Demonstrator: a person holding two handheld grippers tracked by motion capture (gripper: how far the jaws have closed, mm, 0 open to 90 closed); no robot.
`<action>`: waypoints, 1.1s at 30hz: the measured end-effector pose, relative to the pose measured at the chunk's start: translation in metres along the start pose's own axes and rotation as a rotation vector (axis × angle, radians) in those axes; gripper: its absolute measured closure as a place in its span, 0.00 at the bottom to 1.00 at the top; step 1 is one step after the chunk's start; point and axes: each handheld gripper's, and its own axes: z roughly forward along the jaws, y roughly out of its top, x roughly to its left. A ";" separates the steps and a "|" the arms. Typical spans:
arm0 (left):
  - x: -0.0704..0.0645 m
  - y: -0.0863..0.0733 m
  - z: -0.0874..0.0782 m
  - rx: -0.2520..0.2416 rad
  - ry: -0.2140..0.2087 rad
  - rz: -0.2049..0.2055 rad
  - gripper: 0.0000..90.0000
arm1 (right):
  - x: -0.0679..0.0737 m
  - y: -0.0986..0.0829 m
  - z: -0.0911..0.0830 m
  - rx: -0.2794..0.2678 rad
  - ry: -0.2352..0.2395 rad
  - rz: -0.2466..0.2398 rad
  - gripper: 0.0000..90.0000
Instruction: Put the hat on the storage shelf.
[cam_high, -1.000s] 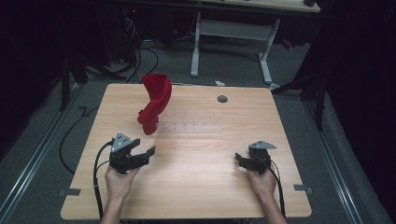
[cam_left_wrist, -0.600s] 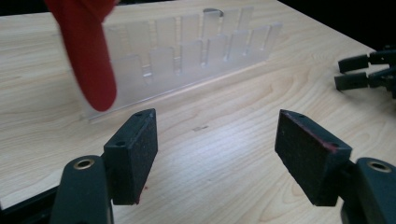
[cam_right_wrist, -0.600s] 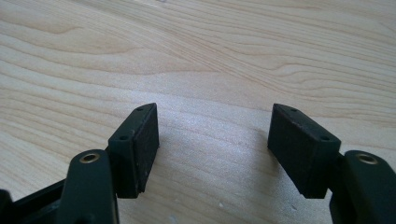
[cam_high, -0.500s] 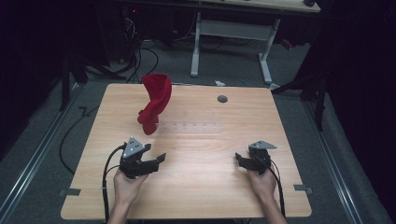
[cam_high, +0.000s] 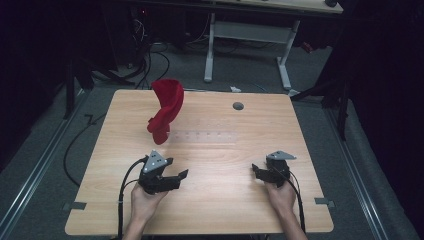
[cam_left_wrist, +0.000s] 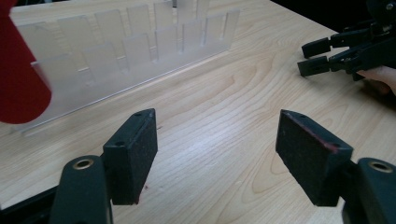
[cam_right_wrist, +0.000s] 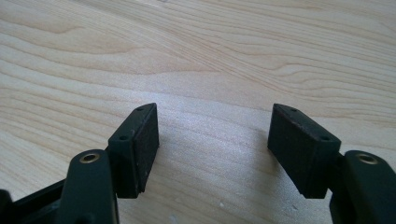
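Red cloth is seen at the far left of the counter, draped over the left end of a clear slotted rack and standing up from it in a folded, curled shape. In the left gripper view the cloth hangs at the left edge, in front of the rack, whose upright dividers run across the top. The cloth is judged to be light, soft and limp, with no stiffness of its own, so it would sag and trail when lifted and could snag on the dividers. A hold is best taken on a free fold or hem near the lower end, pinched firmly, since thin fabric may slip from a shallow bite. The rack looks light and could be dragged along if the cloth catches.

Nearer the person, the left gripper is held above bare wood, well apart from the cloth, its jaws spread wide with nothing between them. Further right, the right gripper rests near the counter's front right part, jaws likewise parted and empty, with plain wood beneath.
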 end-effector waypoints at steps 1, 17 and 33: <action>-0.001 -0.001 0.001 0.003 -0.004 0.001 0.33 | 0.000 0.000 0.000 0.000 0.000 -0.001 0.38; -0.003 -0.015 0.021 0.043 -0.007 -0.004 0.33 | 0.000 0.000 0.000 0.000 0.001 -0.001 0.38; 0.008 -0.021 0.040 0.050 0.064 0.008 0.33 | 0.000 0.000 0.000 0.000 0.005 -0.006 0.38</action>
